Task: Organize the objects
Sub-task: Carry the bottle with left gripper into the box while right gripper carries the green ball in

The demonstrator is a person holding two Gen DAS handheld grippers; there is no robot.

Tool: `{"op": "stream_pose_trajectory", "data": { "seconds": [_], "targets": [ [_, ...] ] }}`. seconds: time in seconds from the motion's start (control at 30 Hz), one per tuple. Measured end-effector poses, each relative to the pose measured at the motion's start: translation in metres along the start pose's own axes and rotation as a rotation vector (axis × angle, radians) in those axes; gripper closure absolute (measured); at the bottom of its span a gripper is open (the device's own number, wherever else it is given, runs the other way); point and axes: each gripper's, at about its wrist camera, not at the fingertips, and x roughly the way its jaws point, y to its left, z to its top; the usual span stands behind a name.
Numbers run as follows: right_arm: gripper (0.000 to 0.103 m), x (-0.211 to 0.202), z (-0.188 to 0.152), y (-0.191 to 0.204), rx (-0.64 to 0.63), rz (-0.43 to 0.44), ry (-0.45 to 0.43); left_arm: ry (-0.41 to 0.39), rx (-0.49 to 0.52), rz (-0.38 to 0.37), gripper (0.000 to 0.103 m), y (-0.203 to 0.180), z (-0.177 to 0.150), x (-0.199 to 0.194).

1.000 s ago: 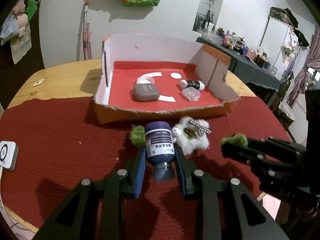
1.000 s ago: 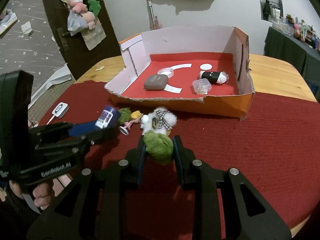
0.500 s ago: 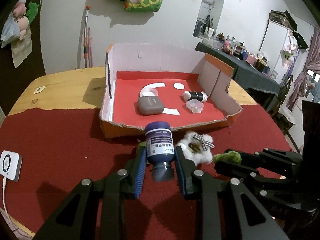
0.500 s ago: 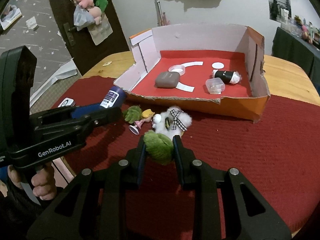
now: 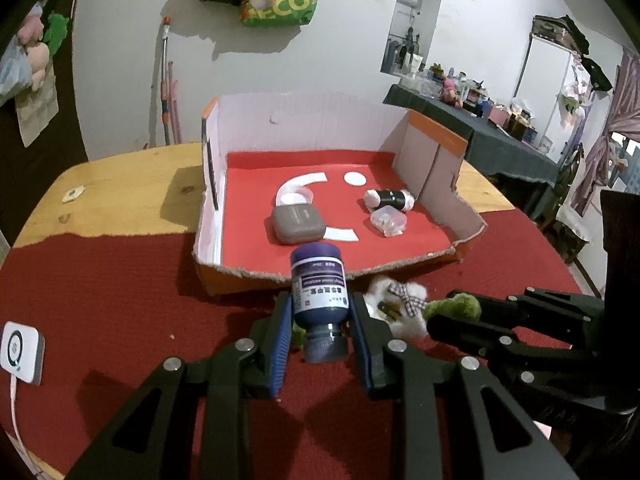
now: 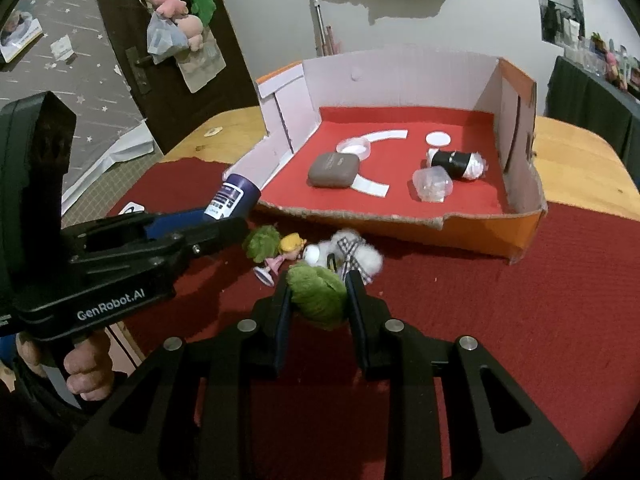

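Box (image 5: 434, 258) looms larger in both views than a second ago, front lip now right under the bottle (image 5: 319, 294) — both hands have carried their loads in toward it, so the drop-off looks close. Left gripper (image 5: 320, 316) clamps the dark blue bottle, cap toward the camera, base poking out over the box's torn front edge. Right gripper (image 6: 316, 300) squeezes the green plush (image 6: 318, 296), fingers shut tight on it, held above the red cloth (image 6: 520, 320) just short of the box. Both tools slant down and forward, side by side, left one seen from the right view with a hand (image 6: 86, 364) wrapped round its handle. In the box already: grey case (image 6: 333, 170), clear tub (image 6: 433, 185), black roll (image 6: 456, 164). Left on the cloth: white plush (image 6: 356, 256), little doll (image 6: 286, 252), another green tuft (image 6: 262, 242), bunched just in front of the box. Judging from that, two items nearly home, three to go
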Motion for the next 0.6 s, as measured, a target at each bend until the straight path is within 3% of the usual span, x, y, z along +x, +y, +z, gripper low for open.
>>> {"op": "stream_pose_trajectory", "data": {
  "seconds": [0.6],
  "targets": [
    [0.078,0.001,0.033,-0.007,-0.030,-0.010,-0.012,0.005,0.048,-0.025,0.074,0.000,0.026,0.013]
  ]
}}
